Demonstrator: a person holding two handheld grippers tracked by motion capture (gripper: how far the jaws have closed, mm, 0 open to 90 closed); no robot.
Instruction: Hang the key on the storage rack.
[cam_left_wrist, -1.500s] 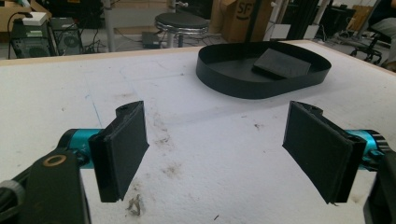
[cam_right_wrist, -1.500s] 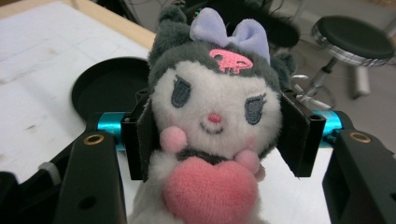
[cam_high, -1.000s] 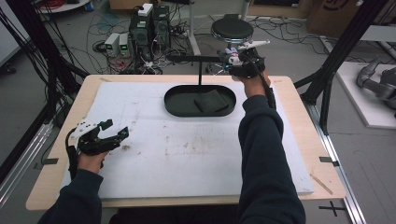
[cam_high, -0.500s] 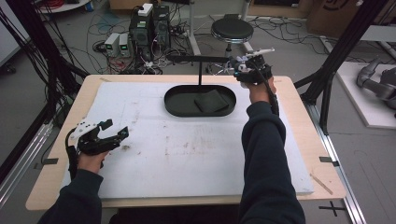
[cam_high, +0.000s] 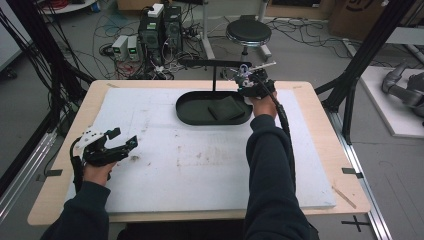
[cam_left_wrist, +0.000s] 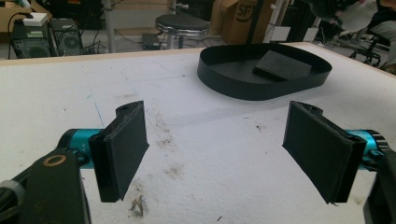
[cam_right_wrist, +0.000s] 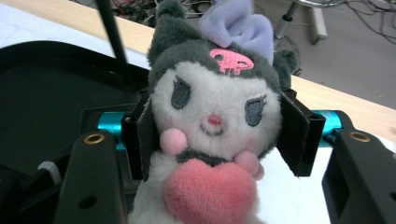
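Clamping a plush toy between its two black jaws, the right gripper is held up at the far side of the table, above the right-hand end of the black oval tray. In the right gripper view the toy faces the camera: a white face under a dark grey hood, a lilac bow on top, a pink mark on the brow, and a pink heart pressed against its chest. The jaws bear on either side of its head. From the high view the toy is too small to read beyond a pale patch at the gripper's tip. Beneath it the tray sits on the white mat, toward the far edge, with a flat dark folded pad lying inside on the right half. A thin black post stands upright just behind the tray and carries a horizontal bar. The left gripper hovers near the mat's near-left corner, well apart from the tray, jaws spread wide with nothing between them; the left gripper view confirms bare, stained mat between the two pads. The mat covers most of the wooden table. Beyond the table stand a round black stool and computer cases amid loose cables on the floor.
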